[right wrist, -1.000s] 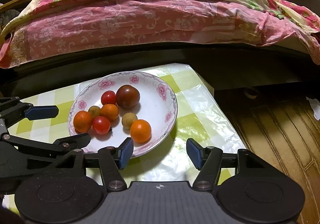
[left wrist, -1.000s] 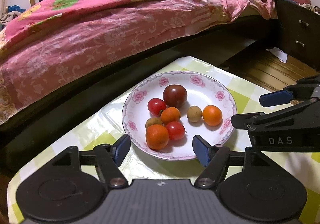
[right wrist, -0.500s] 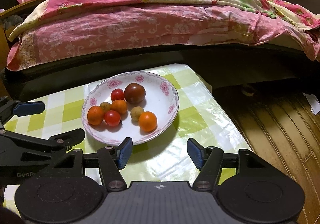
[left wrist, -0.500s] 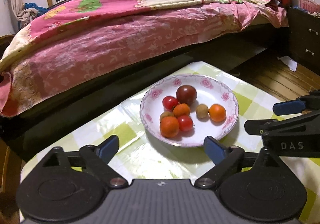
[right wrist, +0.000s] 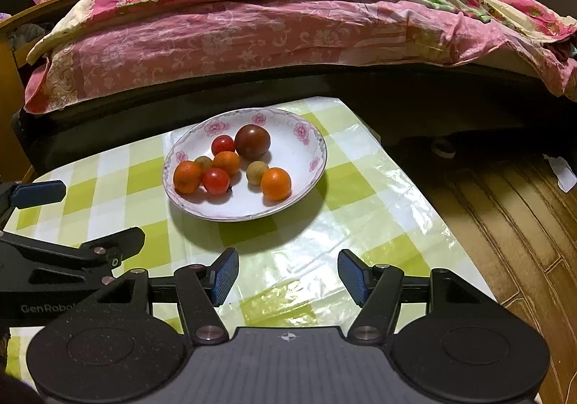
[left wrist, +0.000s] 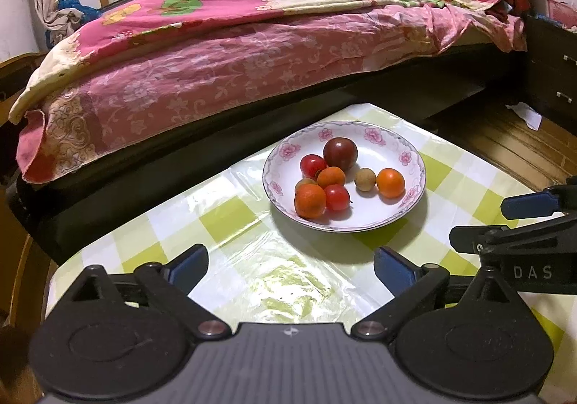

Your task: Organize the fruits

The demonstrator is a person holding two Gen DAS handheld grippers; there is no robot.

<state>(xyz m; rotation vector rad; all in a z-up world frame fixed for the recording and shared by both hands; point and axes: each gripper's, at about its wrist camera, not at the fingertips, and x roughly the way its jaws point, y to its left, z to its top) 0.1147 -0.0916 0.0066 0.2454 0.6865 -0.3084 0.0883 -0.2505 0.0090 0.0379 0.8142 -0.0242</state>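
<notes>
**Fruit gathered on the plate, both grippers standing off empty**

A bedroom: the bed [left wrist: 252, 54] with its pink floral quilt fills the upper half of both views, and below it a small tabletop [right wrist: 360, 195] under a glossy green-and-white checked cover. The flowered plate [left wrist: 414, 159] sits mid-frame, holding a dark tomato [left wrist: 340, 153], two red cherry tomatoes, three small oranges and two tan longan-like fruits, several touching in a cluster at its left.

The left gripper [left wrist: 290, 269], at the bottom of its own view, gapes as wide as it goes with only cover between its pads. The right gripper [right wrist: 288, 276] is about half open and also empty. Both are near the plate, not touching it.

With nothing visible off the plate, the step looks like a finish or a pause. Should another pick follow, I'd take the lone orange [right wrist: 276, 183] at the plate's near right first; it sits free of the cluster, so its neighbours wouldn't roll.

Room is tight. The tabletop's right edge drops to wooden floor [right wrist: 505, 223] just beyond the plate, and its far edge meets the dark bed frame. The open stretch is the near cover, lower centre.
</notes>
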